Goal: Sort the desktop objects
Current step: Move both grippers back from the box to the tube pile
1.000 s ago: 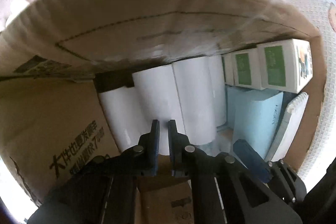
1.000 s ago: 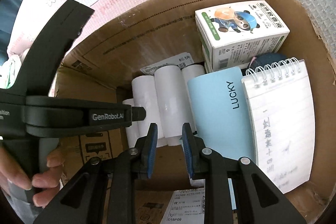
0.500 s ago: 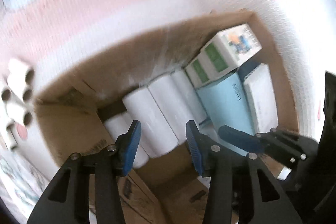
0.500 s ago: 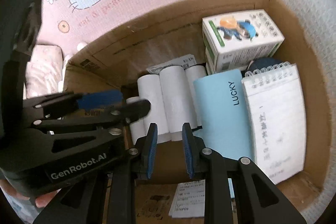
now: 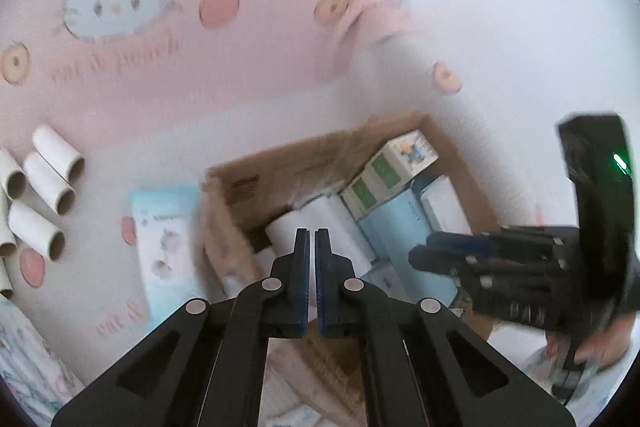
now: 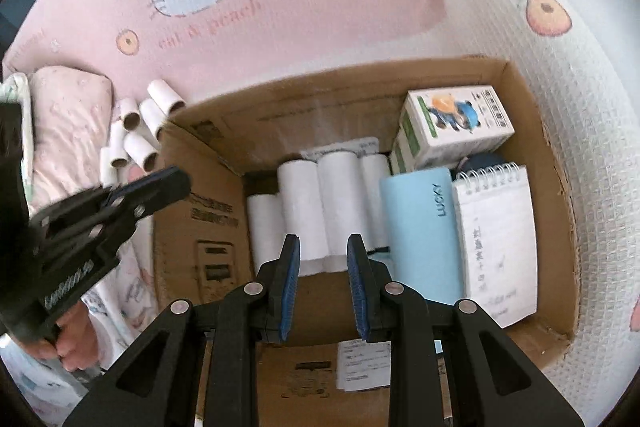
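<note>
Since half a second ago the left gripper (image 5: 312,239) has drawn back and up from the cardboard box (image 6: 348,83), and its fingers, then spread wide, now stand nearly together with only a slit between the blue pads and nothing held; the left wrist view has widened to show the whole box and the pink printed blanket (image 6: 320,7) around it. Far left, loose cardboard tubes (image 5: 50,183) lie in a cluster on the blanket, open ends toward the lower right in that view, well apart from the box. Just beside the box's left wall lies a flat pale-blue packet (image 5: 166,247), long axis running toward the camera. Inside the box, the white rolls (image 6: 320,207) lie side by side against the left-centre floor, long axes parallel, pointing from the near side to the far wall. To their right a blue "LUCKY" booklet (image 6: 420,227) and a spiral notepad (image 6: 496,239) lie flat, long axes in the same direction, the notepad's coil at the far end. Two green-and-white cartons (image 6: 456,127) sit stacked in the far right corner. The right gripper (image 6: 323,263) hangs over the box's near edge, unchanged, fingers apart and empty.
</note>
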The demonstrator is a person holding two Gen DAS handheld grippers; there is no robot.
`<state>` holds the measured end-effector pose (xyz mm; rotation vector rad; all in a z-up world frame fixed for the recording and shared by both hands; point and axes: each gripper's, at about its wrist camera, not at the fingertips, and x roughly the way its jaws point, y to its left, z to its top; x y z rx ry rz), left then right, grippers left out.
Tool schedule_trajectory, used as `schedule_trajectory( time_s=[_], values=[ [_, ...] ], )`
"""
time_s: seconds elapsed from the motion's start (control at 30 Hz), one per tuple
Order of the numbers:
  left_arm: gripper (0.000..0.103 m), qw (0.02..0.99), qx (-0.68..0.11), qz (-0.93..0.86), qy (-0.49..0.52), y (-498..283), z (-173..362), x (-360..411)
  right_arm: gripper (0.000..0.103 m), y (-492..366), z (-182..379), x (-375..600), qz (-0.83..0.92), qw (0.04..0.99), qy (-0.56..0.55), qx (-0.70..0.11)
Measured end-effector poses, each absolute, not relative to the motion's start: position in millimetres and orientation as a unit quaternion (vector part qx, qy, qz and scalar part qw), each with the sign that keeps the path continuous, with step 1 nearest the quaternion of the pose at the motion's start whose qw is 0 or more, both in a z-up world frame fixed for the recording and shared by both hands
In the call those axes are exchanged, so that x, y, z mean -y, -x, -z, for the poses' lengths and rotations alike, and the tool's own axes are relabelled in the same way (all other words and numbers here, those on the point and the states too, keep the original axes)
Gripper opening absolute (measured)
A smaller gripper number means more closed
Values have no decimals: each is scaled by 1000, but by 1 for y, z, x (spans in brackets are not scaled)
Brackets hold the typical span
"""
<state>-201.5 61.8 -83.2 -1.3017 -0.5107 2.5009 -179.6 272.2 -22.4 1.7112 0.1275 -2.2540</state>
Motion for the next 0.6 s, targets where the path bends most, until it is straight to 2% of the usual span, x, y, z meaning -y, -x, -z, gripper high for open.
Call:
schedule_trajectory(
  time_s=[0.07,0.17,0.4,0.5,0.6],
  values=[
    [3,125,144,-888,419,185,76,-61,21,163,-3,-256,787,155,-595,-50],
    [3,115,96,-908,390,167,73,-56,21,158,13,-233,786,157,-591,-85],
    [3,105,149,-910,373,164,116,-10,21,145,1,-187,787,174,-574,-147],
    [3,64,112,-923,361,162,139,3,21,143,0,-170,783,182,-570,-167],
    [3,51,111,-923,364,162,164,20,21,137,-3,-161,786,178,-562,-187]
  ],
)
